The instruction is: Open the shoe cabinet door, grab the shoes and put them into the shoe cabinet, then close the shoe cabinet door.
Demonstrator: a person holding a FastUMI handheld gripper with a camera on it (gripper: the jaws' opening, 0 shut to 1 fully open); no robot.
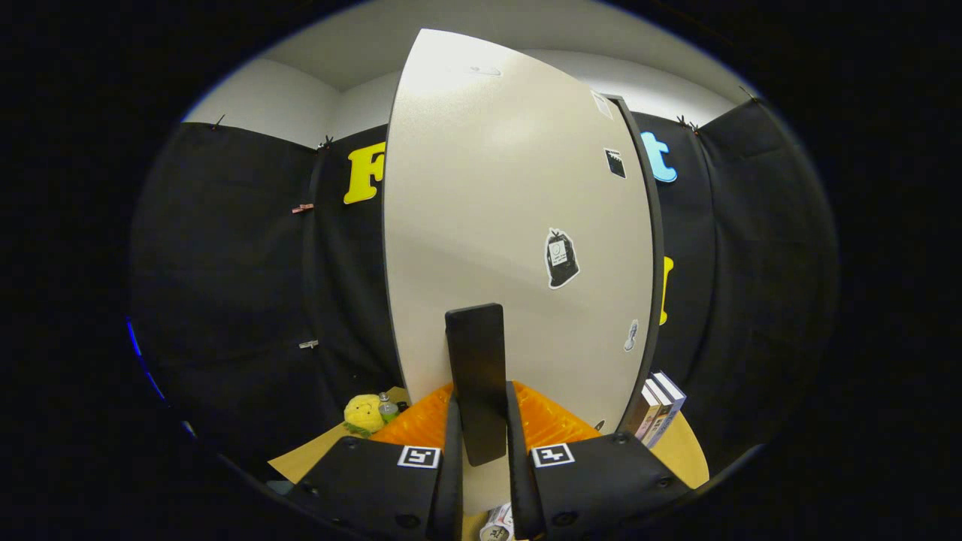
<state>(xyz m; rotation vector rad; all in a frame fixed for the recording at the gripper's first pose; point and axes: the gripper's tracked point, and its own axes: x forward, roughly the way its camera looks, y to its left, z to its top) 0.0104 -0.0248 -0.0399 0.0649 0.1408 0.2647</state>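
Note:
The pale shoe cabinet door (pixel 511 225) rises right in front of me, with a few small stickers on it. Its upright black handle (pixel 473 353) sits between my fingers. My gripper (pixel 482 392) is shut on the handle, one finger pressing each side of its lower part. A dark edge (pixel 655 225) runs down the door's right side. Whether the door is ajar or flush I cannot tell.
A yellow plush toy (pixel 364 413) and a small bottle (pixel 388 408) stand on the wooden tabletop (pixel 680 454) left of the door. A few books (pixel 658 409) lean at its right foot. A printed can (pixel 496 526) lies under the fingers.

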